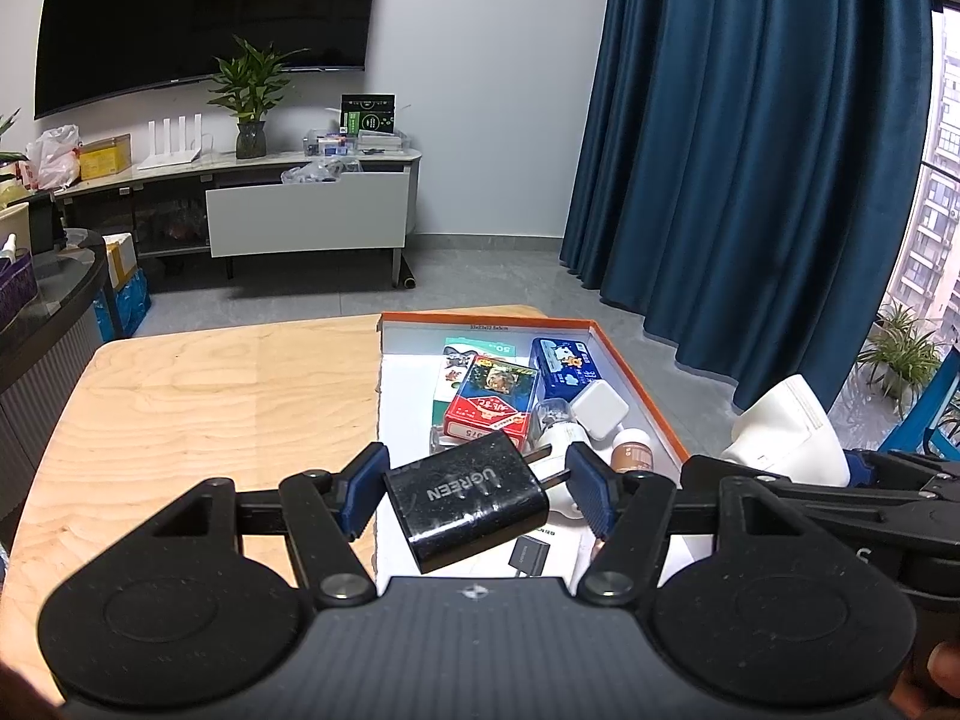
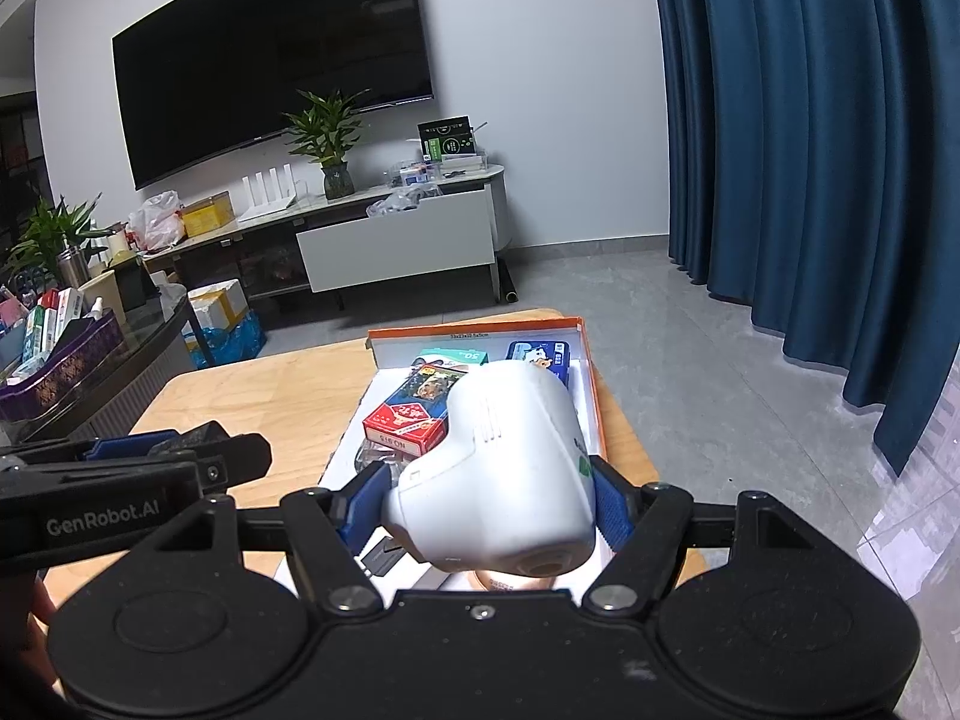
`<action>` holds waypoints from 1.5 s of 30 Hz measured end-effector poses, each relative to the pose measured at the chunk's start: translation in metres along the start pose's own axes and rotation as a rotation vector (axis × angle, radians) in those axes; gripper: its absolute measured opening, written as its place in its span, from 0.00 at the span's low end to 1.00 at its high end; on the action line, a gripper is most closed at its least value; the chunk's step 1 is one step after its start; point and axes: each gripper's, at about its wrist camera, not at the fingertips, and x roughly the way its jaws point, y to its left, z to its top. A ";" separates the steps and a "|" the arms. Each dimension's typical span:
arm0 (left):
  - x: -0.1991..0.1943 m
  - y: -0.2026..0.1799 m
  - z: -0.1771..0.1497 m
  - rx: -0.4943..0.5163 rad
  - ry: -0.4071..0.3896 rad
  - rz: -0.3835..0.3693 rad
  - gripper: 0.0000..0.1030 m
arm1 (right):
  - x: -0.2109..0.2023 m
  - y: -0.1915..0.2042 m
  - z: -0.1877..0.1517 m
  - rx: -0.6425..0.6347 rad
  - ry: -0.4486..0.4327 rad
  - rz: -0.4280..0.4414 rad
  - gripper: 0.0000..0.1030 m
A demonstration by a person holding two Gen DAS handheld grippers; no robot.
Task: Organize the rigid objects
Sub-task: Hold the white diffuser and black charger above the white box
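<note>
Two grippers hover side by side over the near end of an orange-rimmed tray (image 1: pixel 636 384) that lies on the right part of a wooden bench (image 1: pixel 198 396). The left gripper (image 1: pixel 477 489) has its jaws closed partway on a black charger (image 1: pixel 465 501), which sits tilted between the blue pads with its prongs pointing right. The right gripper (image 2: pixel 483 507) has its jaws set wider, clamped on a white device (image 2: pixel 510 468) that hides much of the tray in the right wrist view. Inside the tray lie a red card box (image 1: pixel 492 402), a blue box (image 1: pixel 564 369), a white adapter (image 1: pixel 599 411) and a small brown bottle (image 1: pixel 631 450), packed close together toward its right side.
</note>
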 end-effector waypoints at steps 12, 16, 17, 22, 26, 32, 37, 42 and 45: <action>0.000 0.000 0.000 0.001 0.002 0.000 0.64 | 0.001 -0.001 -0.001 0.001 0.001 0.001 0.81; 0.001 0.000 -0.001 0.003 0.006 -0.002 0.64 | 0.003 0.000 0.001 0.001 0.002 0.000 0.81; 0.001 0.000 -0.001 0.002 0.007 -0.004 0.64 | 0.003 0.000 0.001 0.002 0.003 -0.001 0.81; 0.002 0.000 -0.002 0.003 0.011 -0.005 0.64 | 0.004 -0.001 0.001 0.002 0.004 -0.002 0.81; 0.003 0.001 -0.003 0.004 0.014 -0.006 0.64 | 0.007 -0.002 0.001 0.003 0.008 -0.002 0.81; 0.007 0.002 -0.003 0.002 0.026 -0.011 0.64 | 0.012 -0.002 -0.001 0.006 0.014 -0.004 0.81; 0.010 0.003 -0.002 0.001 0.032 -0.008 0.64 | 0.017 -0.001 -0.004 0.007 0.022 -0.004 0.81; 0.014 0.004 -0.003 -0.004 0.042 -0.011 0.64 | 0.022 -0.001 -0.006 0.008 0.033 -0.001 0.81; 0.017 0.006 -0.004 -0.008 0.049 -0.011 0.64 | 0.026 -0.003 -0.006 0.004 0.041 -0.005 0.81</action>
